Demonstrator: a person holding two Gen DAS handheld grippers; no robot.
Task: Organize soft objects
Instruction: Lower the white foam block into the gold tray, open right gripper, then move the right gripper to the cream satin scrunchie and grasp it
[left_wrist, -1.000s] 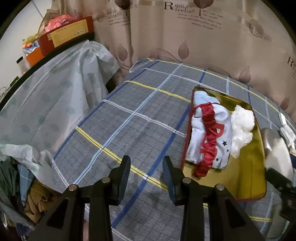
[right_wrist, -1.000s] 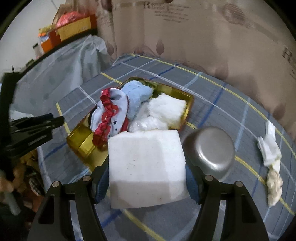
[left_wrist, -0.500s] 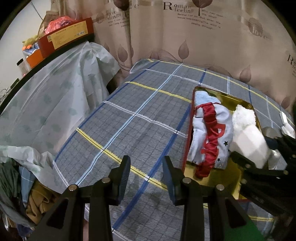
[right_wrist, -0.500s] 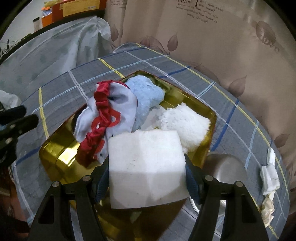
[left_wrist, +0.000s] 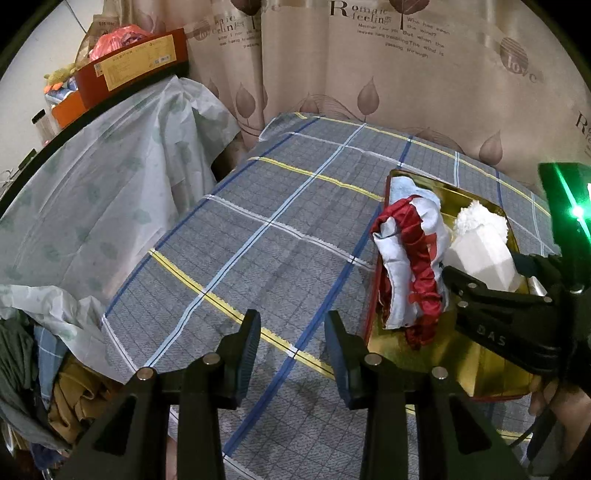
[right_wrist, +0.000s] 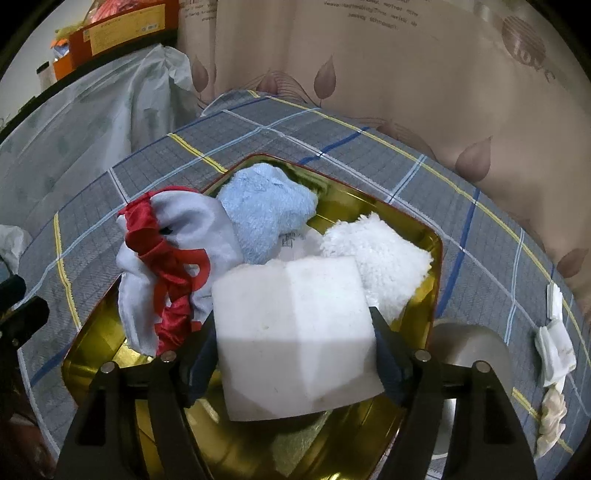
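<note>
My right gripper (right_wrist: 295, 332) hangs low over the gold tray (right_wrist: 417, 236) with a white sponge block (right_wrist: 288, 295) between its fingers. Its jaws are opening, and the pads still touch the block's sides. In the tray lie a white garment with red trim (right_wrist: 166, 254), a light blue towel (right_wrist: 266, 218) and a fluffy white cloth (right_wrist: 376, 254). The left wrist view shows the same tray (left_wrist: 443, 354) at the right, with the sponge block (left_wrist: 480, 254) above it. My left gripper (left_wrist: 290, 325) stands open and empty over the plaid cloth, left of the tray.
A steel bowl (right_wrist: 469, 343) sits just right of the tray, and crumpled white tissues (right_wrist: 554, 350) lie farther right. A plastic-covered piece of furniture (left_wrist: 92, 177) flanks the table's left side, with a clothing pile (left_wrist: 37, 369) below it. A curtain (left_wrist: 406, 74) hangs behind.
My right gripper carried the sponge block forward and down, from before the tray to low over it. Its jaws have widened slightly. The left gripper has kept still.
</note>
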